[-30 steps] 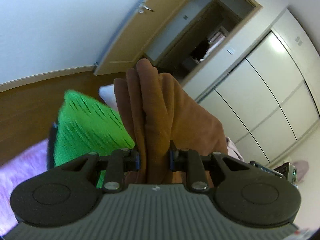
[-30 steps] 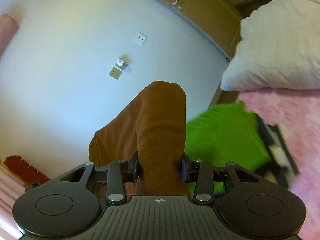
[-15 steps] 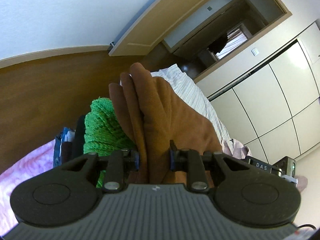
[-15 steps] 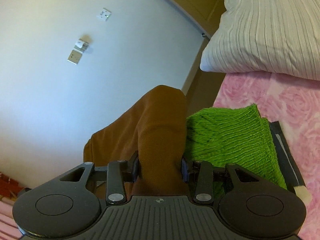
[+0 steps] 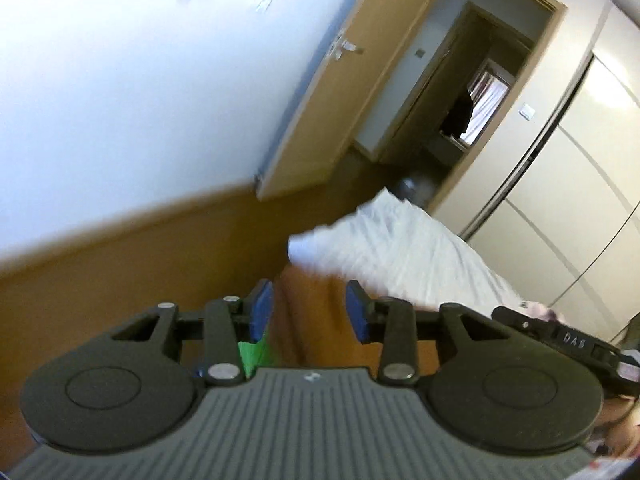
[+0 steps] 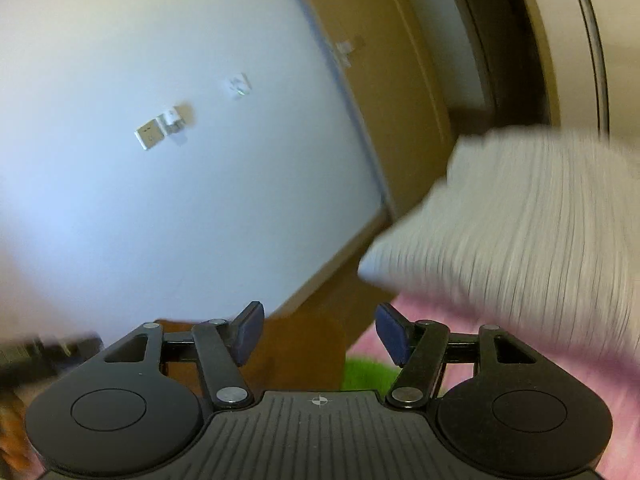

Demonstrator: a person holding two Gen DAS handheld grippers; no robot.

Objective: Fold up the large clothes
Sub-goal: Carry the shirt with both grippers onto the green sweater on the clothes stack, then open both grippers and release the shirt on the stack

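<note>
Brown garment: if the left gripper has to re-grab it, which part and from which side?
Probably the thick folded edge of the brown garment, which lies between the left gripper pads; its jaws have just been opening and no longer pinch it. Come straight forward and down, pads either side of the fold: it runs along the gripper's line, with the green knit to its left.

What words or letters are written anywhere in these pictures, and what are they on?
"DAB": pale letters on the black box-shaped device at the right edge of the left wrist view.
White wall plates in the right wrist view: any marks are too blurred to read.
Nothing else carries readable text.
</note>
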